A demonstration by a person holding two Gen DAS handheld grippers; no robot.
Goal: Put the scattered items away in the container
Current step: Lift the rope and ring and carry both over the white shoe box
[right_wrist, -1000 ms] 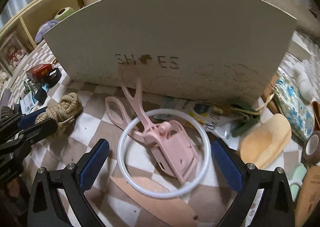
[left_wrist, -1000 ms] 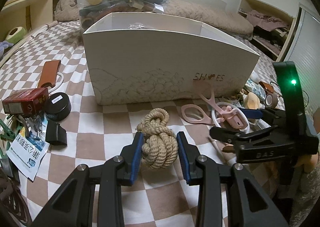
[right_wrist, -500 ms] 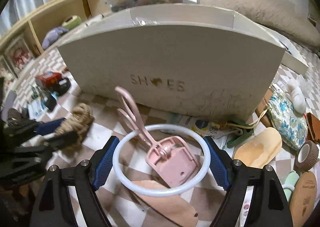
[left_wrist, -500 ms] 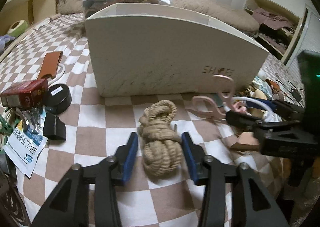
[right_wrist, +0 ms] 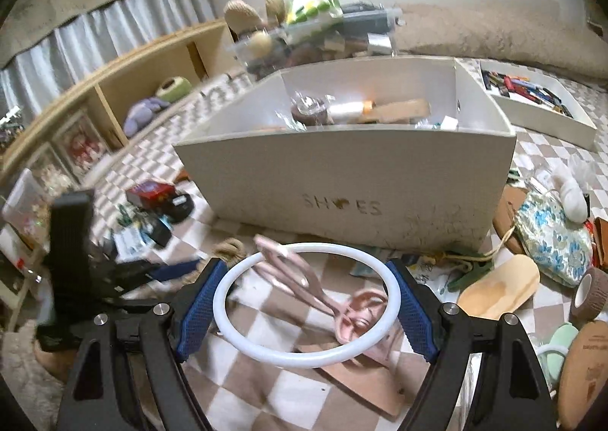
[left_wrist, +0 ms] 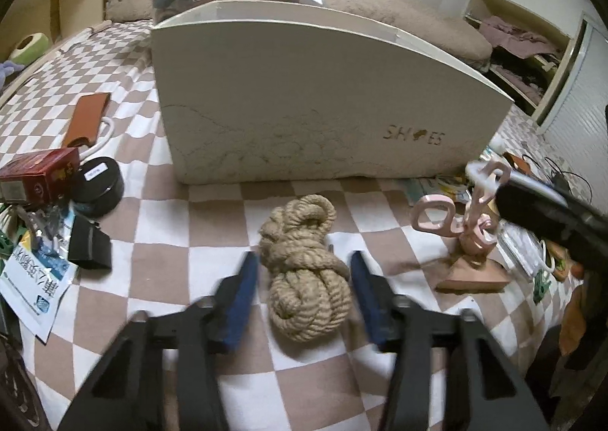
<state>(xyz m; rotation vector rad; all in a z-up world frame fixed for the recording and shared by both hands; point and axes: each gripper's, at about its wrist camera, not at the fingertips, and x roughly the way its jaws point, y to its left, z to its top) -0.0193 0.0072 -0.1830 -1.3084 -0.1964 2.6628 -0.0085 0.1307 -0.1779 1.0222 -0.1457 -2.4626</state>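
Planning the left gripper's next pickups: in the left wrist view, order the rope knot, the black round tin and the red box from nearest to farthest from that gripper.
1. Rope knot: between the closing jaws of the left gripper.
2. Black round tin: farther off to the left.
3. Red box: farthest, just left of the tin.

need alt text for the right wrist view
The right gripper holds a white plastic ring between its blue pads, with a pink eyelash curler hanging through it. Behind stands a white box marked SHOES, part filled, on a checkered cover scattered with clutter.

Blurred left gripper (right_wrist: pixel 178 267); box (left_wrist: pixel 304 104) interior hidden in left view
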